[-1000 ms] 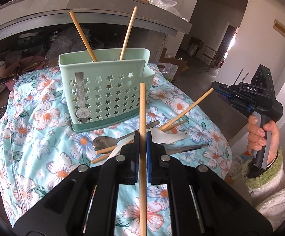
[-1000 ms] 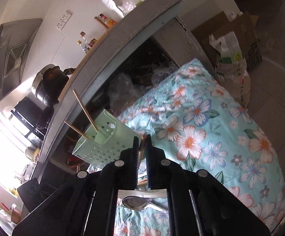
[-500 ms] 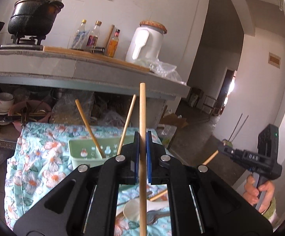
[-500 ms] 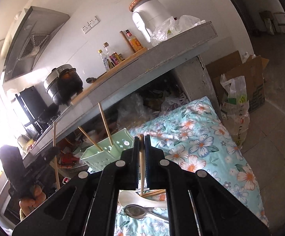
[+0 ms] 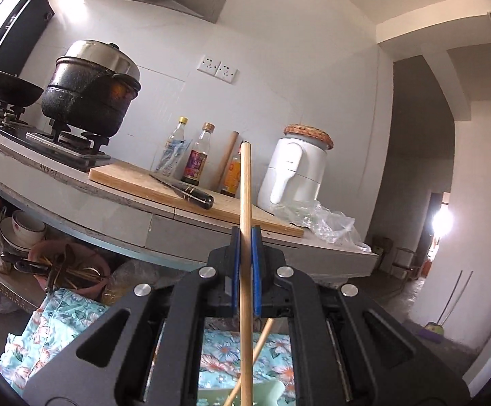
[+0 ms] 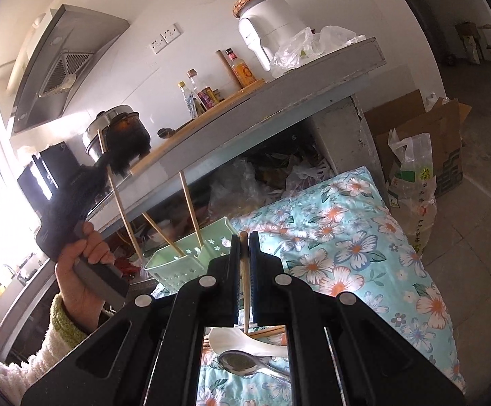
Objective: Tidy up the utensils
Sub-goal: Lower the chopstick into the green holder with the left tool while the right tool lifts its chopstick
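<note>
My left gripper [image 5: 245,237] is shut on a wooden chopstick [image 5: 245,182] that stands upright between the blue pads, high above the table. Only the rim of the pale green basket [image 5: 274,390] shows at the bottom, with another chopstick [image 5: 260,346] leaning in it. My right gripper [image 6: 244,241] is shut on a second chopstick [image 6: 245,291]. Ahead of it the green basket [image 6: 177,262] stands on the floral cloth and holds two slanted chopsticks [image 6: 191,209]. A white spoon [image 6: 245,341] and a metal spoon [image 6: 242,363] lie below the right gripper.
A grey counter [image 5: 116,216] carries a cutting board with a knife [image 5: 184,189], bottles, a white jug [image 5: 296,172] and a black pot [image 5: 89,91]. Bowls and clutter fill the shelf under it. A hand [image 6: 83,270] holds the left gripper. Cardboard boxes [image 6: 421,135] stand right of the table.
The left gripper rose and tipped up with its chopstick, so the basket sank to the bottom edge and the counter filled the view. The right gripper lifted a little and rolled, still holding its chopstick.
</note>
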Demonstrator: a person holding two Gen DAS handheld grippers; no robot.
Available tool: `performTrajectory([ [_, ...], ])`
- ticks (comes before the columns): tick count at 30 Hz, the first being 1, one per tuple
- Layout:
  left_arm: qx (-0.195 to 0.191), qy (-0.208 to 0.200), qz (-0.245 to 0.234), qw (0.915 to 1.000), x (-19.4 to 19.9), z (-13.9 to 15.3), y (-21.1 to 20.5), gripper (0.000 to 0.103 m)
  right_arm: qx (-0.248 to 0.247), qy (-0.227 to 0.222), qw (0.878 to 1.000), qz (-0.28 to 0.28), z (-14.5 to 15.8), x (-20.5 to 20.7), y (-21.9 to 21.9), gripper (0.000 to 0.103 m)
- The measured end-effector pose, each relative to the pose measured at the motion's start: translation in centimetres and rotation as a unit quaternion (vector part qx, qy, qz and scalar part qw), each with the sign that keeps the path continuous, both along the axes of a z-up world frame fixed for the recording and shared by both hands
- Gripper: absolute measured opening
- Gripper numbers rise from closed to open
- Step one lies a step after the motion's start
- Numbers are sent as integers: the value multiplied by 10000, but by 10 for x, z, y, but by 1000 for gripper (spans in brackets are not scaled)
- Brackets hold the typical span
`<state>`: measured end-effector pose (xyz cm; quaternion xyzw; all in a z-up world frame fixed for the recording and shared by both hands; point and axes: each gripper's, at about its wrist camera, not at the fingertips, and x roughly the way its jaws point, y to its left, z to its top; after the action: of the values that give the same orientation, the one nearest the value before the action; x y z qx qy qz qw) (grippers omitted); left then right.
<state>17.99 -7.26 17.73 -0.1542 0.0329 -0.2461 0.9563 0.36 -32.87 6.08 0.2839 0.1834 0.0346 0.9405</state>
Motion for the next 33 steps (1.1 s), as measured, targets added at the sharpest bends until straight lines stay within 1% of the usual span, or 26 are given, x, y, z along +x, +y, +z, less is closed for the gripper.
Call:
performTrajectory([
  [3, 48, 160, 177, 9997, 19, -3, -10, 5, 74, 57, 9999, 98, -5, 4, 1, 5],
  [4, 77, 189, 247, 9995, 26, -8, -11, 5, 95, 74, 9999, 121, -6, 4, 1, 5],
  [9, 271, 336, 479, 9979, 39, -28, -22, 5, 139, 83, 9997, 167, -7, 6, 1, 5],
  [14, 481, 318, 626, 9964, 37, -44, -26, 5, 188, 88, 9996, 184, -9, 5, -2, 5],
  [18, 600, 284, 745, 9950, 36, -50, -27, 5, 225, 113, 9995, 201, -11, 7, -3, 5],
  [24, 757, 215, 738, 9942, 30, -58, -30, 5, 252, 106, 9994, 197, -11, 6, -3, 5],
  [28, 802, 257, 741, 9937, 25, -63, -30, 5, 273, 122, 9993, 204, -13, 6, -3, 5],
  [30, 830, 259, 725, 9936, 22, -65, -30, 7, 285, 129, 9993, 208, -14, 5, -3, 5],
  [32, 916, 260, 706, 9930, 19, -66, -30, 17, 314, 147, 9992, 221, -15, 5, -3, 5],
  [33, 965, 272, 691, 9926, 17, -67, -31, 20, 327, 150, 9991, 225, -16, 6, -3, 5],
])
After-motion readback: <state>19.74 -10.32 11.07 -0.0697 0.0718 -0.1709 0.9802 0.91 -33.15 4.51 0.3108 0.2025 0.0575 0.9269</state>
